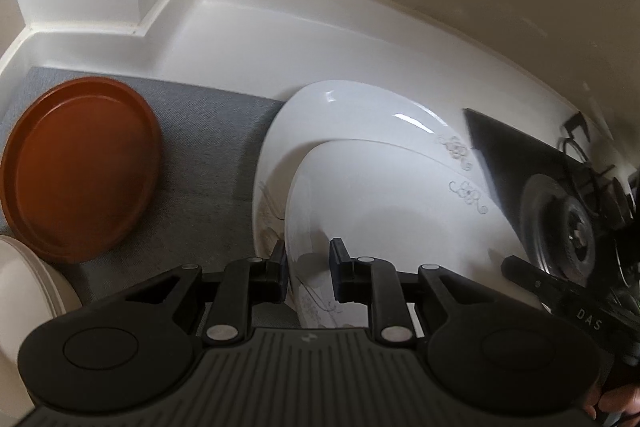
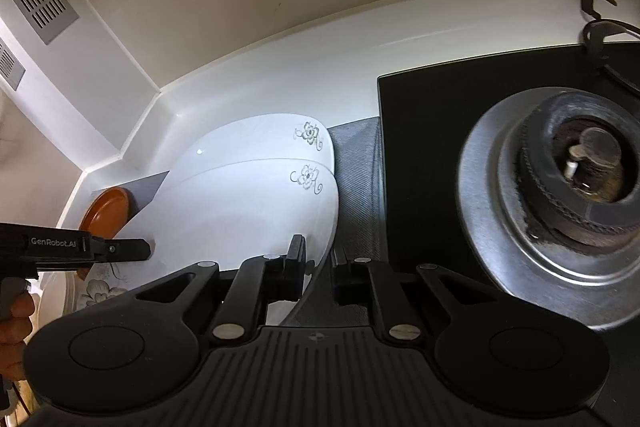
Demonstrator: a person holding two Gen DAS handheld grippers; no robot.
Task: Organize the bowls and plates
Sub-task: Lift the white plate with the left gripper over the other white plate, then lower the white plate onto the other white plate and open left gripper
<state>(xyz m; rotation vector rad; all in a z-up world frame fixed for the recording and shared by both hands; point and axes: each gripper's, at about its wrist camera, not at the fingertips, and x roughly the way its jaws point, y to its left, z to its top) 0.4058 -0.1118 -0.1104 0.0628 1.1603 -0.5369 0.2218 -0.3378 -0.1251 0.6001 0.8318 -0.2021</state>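
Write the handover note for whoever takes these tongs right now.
Left tongs: closed on the near rim of the upper white plate.
Right tongs: shut on the same plate's opposite edge.
That plate sits over the lower white plate, offset toward the camera; whether it rests on it is unclear.
The brown plate lies alone on the grey mat, with a cream flowered dish nearer.
Left: settle the held plate, release, then sort the brown plate and cream dish.

"DAS" on right tool; "GenRobot.AI" on left tool.
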